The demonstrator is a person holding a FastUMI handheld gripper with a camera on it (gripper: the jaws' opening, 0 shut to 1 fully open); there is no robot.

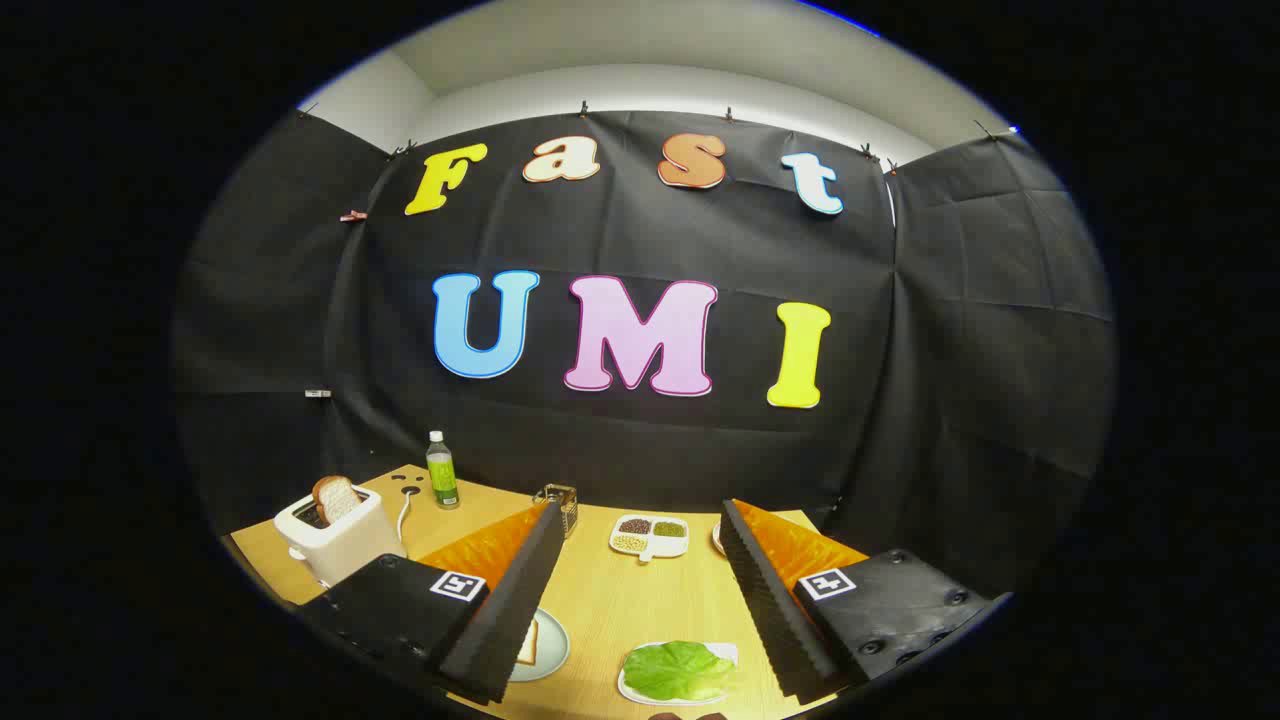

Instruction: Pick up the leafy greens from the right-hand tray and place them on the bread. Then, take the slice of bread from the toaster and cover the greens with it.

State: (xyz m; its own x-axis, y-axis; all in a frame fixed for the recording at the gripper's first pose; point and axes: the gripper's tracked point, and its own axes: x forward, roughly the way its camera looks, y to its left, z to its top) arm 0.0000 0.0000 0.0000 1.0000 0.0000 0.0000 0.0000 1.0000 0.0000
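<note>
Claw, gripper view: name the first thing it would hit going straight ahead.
The open claw holds nothing. Straight on, over bare table, the divided dish of beans sits first in line; depth is unclear, so it might pass above.

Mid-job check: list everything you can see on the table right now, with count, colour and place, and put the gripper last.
table: one, light wood, under everything.
toaster: one, white, beyond the left finger.
slice of bread: one, brown-crusted, standing up out of the toaster.
bottle: one, green with a white cap, behind the toaster at the table's back.
grater: one, metal, behind the left finger's tip.
divided dish: one, white, holding dark and pale grains, beyond the fingers.
plate: one, pale, by the left finger, with bread on it, partly hidden.
tray: one, white, between the fingers.
leafy greens: one bunch, light green, on the tray.
gripper: one, fingers spread wide, holding nothing.
</note>
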